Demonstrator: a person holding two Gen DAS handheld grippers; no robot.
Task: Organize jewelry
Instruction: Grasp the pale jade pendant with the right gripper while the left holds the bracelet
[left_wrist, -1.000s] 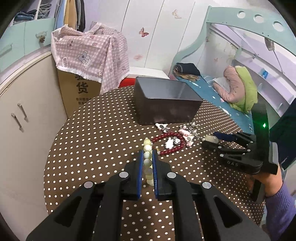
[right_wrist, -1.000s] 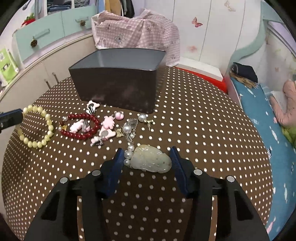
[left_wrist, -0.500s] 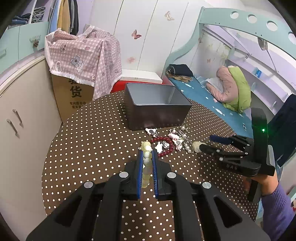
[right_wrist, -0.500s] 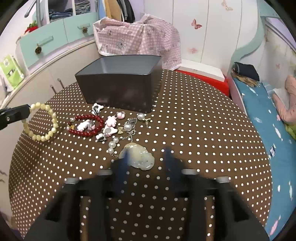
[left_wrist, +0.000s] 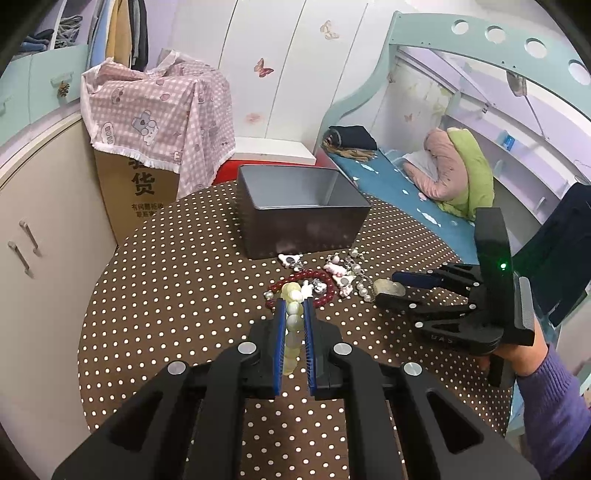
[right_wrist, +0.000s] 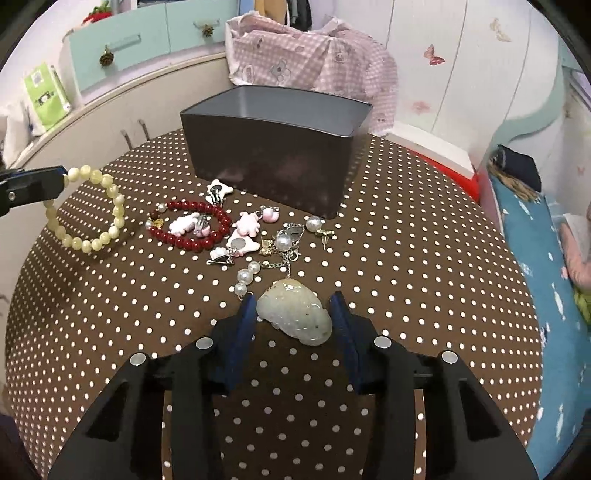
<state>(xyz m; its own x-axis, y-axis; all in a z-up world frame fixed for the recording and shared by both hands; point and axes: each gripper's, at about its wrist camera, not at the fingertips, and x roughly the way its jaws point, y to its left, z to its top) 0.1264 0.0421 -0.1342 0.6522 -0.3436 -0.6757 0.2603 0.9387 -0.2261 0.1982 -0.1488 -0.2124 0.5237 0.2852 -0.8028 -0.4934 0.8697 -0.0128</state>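
Note:
My left gripper (left_wrist: 293, 314) is shut on a pale yellow bead bracelet (left_wrist: 291, 325), which hangs from its pads just above the table, left of the pile (right_wrist: 85, 206). A carved jade pendant (right_wrist: 295, 317) on a pearl chain lies between the fingers of my right gripper (right_wrist: 293, 301). The right jaws are closing, and both blue pads touch the pendant's sides. Beyond it lie a red bead bracelet (right_wrist: 188, 225), pink charms, pearls and earrings. A dark open box (right_wrist: 273, 155) stands behind them. In the left wrist view the right gripper (left_wrist: 388, 286) reaches in from the right.
The round table (right_wrist: 406, 258) has a brown polka-dot cloth. Cabinets stand on the left, and a cardboard box under a pink checked cloth (left_wrist: 155, 122) stands behind. A bed (left_wrist: 424, 192) is on the right. A hand in a purple sleeve (left_wrist: 546, 387) holds the right gripper.
The right jaws widened, then narrowed onto the jade pendant, which turned askew between them. The left gripper stayed shut on the yellow bracelet and drew back slightly from the box.

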